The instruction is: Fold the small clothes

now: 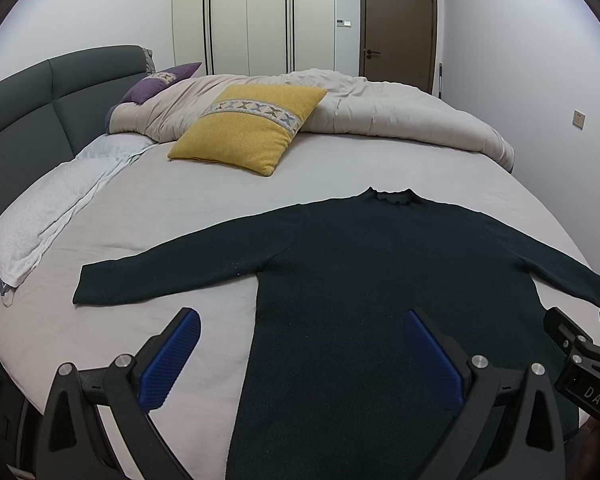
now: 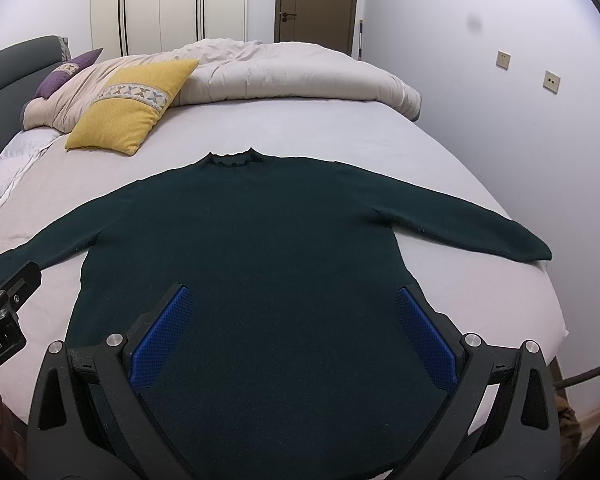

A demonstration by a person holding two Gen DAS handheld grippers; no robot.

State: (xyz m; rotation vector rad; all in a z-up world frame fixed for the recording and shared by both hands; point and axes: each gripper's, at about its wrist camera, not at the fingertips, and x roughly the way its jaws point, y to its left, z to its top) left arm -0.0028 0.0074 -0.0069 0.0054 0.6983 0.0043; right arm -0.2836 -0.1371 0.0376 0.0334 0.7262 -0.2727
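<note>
Dark green sweater [image 2: 260,240] flat on bed [image 2: 340,128]; left gripper [image 1: 300,344], right gripper [image 2: 294,320] jaws spread, empty. Risk: pinching bedsheet too.

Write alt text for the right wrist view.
A dark green knit long-sleeved sweater lies flat, sleeves spread, on a pale grey bed sheet. The open right tongs hover above its lower body; a yellow square cushion sits behind.
</note>
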